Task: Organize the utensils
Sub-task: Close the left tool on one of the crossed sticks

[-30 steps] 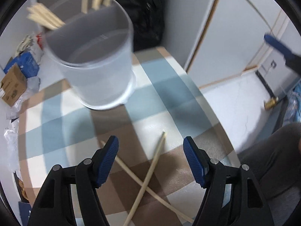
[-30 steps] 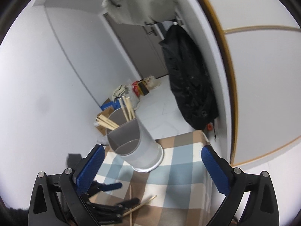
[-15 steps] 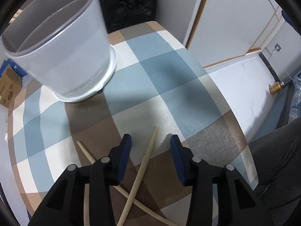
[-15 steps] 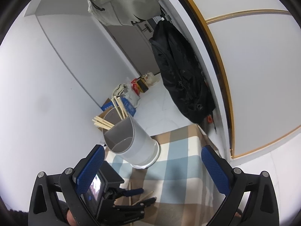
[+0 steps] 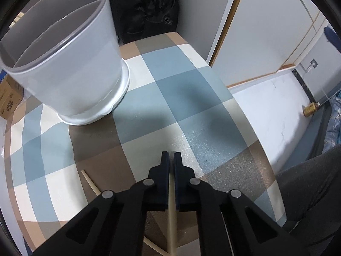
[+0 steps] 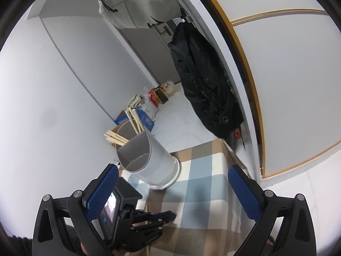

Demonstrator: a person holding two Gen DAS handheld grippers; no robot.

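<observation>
Black jacket (image 6: 204, 81) hanging; beige bag (image 6: 138, 2) above.

My left gripper (image 5: 171, 156) points steeply down, its jaws pinched together on a chopstick (image 5: 171, 211) that runs back toward six o'clock. My right gripper (image 6: 171, 188) hangs higher, tilted gently down, blue pads (image 6: 243, 192) spread wide with nothing between them.

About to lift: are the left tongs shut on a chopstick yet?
Shut on it. The left tongs have their pads pressed against the chopstick running between them; a second chopstick lies loose on the checked tablecloth.
</observation>
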